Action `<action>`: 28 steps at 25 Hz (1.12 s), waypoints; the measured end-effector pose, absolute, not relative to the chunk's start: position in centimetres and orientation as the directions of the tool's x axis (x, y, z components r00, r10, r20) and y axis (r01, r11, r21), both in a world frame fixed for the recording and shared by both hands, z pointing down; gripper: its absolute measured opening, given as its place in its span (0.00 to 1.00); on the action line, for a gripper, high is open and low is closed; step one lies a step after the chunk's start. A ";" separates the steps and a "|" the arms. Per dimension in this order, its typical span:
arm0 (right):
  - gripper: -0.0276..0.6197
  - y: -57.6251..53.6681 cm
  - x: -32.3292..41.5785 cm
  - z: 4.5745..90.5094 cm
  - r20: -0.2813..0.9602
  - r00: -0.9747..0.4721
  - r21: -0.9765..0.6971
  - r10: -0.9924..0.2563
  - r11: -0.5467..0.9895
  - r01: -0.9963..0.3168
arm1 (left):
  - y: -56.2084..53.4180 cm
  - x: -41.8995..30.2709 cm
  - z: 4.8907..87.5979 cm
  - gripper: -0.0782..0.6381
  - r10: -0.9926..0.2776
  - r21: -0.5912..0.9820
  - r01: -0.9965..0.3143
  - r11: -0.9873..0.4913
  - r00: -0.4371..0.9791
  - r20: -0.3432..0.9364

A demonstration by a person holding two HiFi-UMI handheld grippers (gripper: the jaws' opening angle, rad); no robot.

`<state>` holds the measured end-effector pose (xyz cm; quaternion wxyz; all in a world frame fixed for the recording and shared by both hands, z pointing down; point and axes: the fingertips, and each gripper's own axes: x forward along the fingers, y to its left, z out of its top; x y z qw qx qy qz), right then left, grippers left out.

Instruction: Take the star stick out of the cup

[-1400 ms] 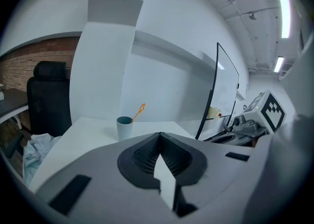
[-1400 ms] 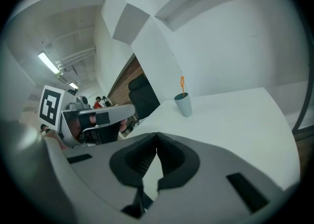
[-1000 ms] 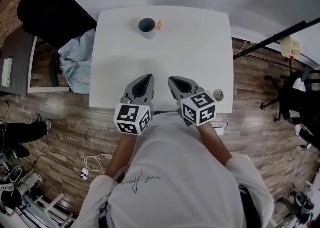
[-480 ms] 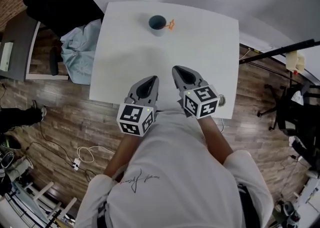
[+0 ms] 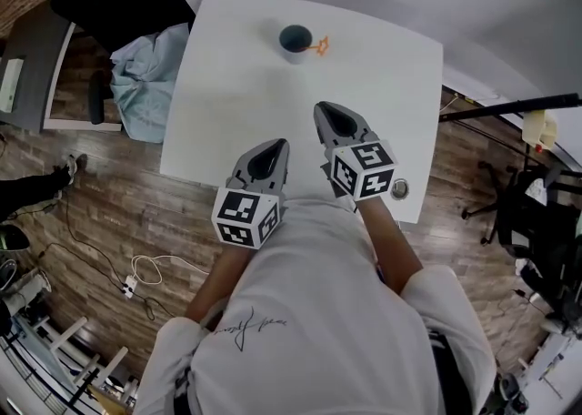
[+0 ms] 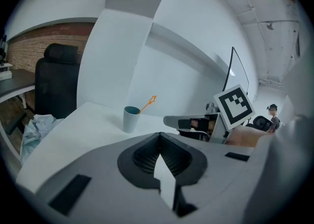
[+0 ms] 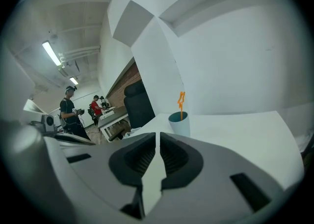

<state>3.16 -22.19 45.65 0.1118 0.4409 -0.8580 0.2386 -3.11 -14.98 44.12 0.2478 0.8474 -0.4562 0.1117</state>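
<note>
Left gripper (image 5: 273, 147) and right gripper (image 5: 326, 113) fingers (image 6: 140, 158) pressed together, empty; well ahead, orange star stick (image 5: 320, 44) stands in cup (image 5: 295, 40) on counter (image 5: 382, 86)

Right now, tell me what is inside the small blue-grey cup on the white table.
Inside the cup, a thin orange star-tipped stick leans over the rim; the wall hides its lower end.

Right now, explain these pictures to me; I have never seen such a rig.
A person, not a robot, holds a two-jaw tool in each hand: the left gripper and the right gripper, each with a marker cube. One camera sits on the person's head and looks down; the others ride on the grippers, looking along their jaws. Far across the white table stands a cup with an orange star stick in it. Both grippers are shut and hold nothing.
</note>
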 end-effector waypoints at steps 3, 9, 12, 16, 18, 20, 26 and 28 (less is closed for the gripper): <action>0.11 -23.2 3.1 45.6 0.400 -0.585 -0.307 -0.705 0.498 -0.811 | -15.2 -3.4 44.3 0.11 -0.720 0.326 -0.833 -0.447 0.552 0.421; 0.13 -25.2 3.1 45.2 0.380 -0.572 -0.305 -0.727 0.485 -0.820 | -15.2 -4.1 45.1 0.11 -0.717 0.339 -0.841 -0.422 0.538 0.443; 0.13 -26.1 3.1 45.1 0.369 -0.562 -0.298 -0.740 0.479 -0.826 | -15.3 -4.2 45.3 0.11 -0.713 0.350 -0.837 -0.420 0.543 0.443; 0.13 -27.1 2.8 45.5 0.371 -0.549 -0.278 -0.749 0.475 -0.835 | -15.4 -4.2 45.6 0.11 -0.700 0.363 -0.828 -0.427 0.557 0.448; 0.13 -27.6 2.6 45.6 0.371 -0.545 -0.272 -0.752 0.473 -0.838 | -15.4 -4.2 45.7 0.11 -0.694 0.363 -0.827 -0.430 0.560 0.452; 0.13 -28.1 2.6 45.8 0.372 -0.539 -0.268 -0.756 0.468 -0.842 | -15.5 -4.5 45.7 0.11 -0.693 0.363 -0.828 -0.428 0.558 0.456; 0.14 -29.3 2.7 46.5 0.378 -0.515 -0.265 -0.769 0.444 -0.856 | -15.6 -5.2 46.1 0.11 -0.688 0.375 -0.828 -0.417 0.557 0.464; 0.14 -29.6 2.7 46.6 0.377 -0.510 -0.267 -0.773 0.436 -0.859 | -15.7 -5.2 46.2 0.11 -0.682 0.375 -0.825 -0.424 0.563 0.467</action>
